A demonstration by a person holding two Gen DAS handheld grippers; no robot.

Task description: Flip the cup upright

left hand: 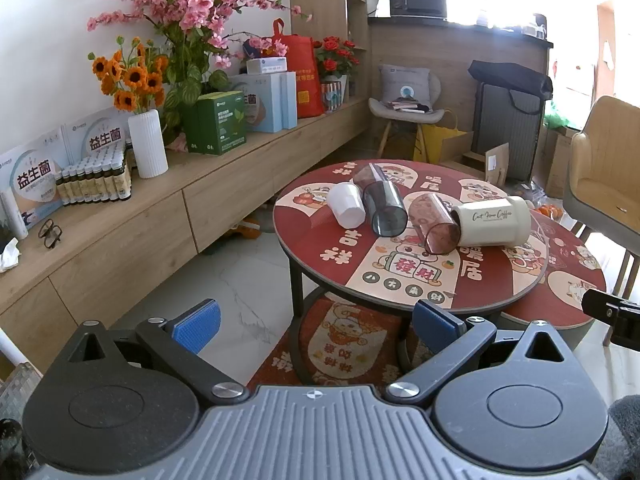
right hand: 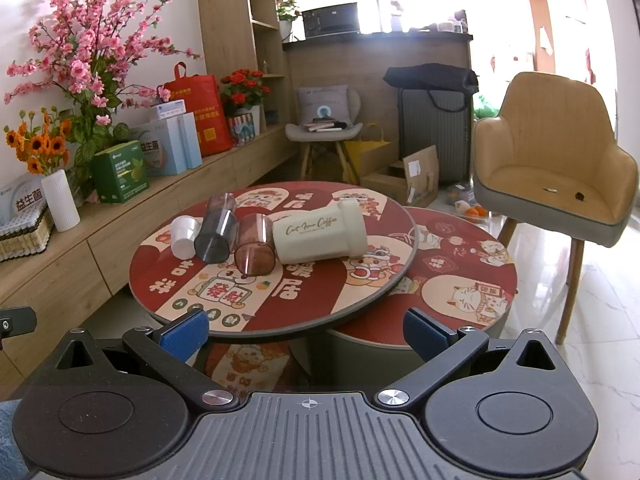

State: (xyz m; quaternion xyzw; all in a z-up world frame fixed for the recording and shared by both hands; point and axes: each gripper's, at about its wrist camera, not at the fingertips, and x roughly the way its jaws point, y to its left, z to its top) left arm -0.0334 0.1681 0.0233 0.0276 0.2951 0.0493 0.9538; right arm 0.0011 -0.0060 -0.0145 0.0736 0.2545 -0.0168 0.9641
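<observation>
Nothing done yet: four cups lying on their sides in a row across the middle of the round red tabletop (right hand: 320,316), none upright. From the left edge toward the right: small white cup (right hand: 185,236), smoky grey tumbler (right hand: 215,240), pink-brown tumbler (right hand: 252,250), large cream coffee cup (right hand: 320,236) with script lettering. Neighbours touching or very nearly so; grey tumbler leaning against a further tinted piece behind it, possibly a fifth cup, hard to tell. Pink tumbler's open mouth toward the near edge, cream cup's wider end toward the right edge.

Left gripper (left hand: 316,324) spread wide, holding nothing, hanging well short of the near edge and low, with the tabletop rim just above its blue pads (left hand: 196,326). Right gripper (right hand: 306,330) likewise spread and empty, at the near edge, not over the cups.

All four flips left, as judged from here. Open room: broad bare band of tabletop between the row and the near edge, good for setting a cup down; bare strip also toward the far edge. Little room inside the row itself, so an end cup, white or cream, probably the easier first pick. Lower round table (right hand: 472,264) tucked under the right edge, yellow armchair (right hand: 556,160) beyond it, well apart; wooden sideboard (left hand: 120,232) left, apart from the table. Rolling toward an edge a fair risk once a cup is nudged.
</observation>
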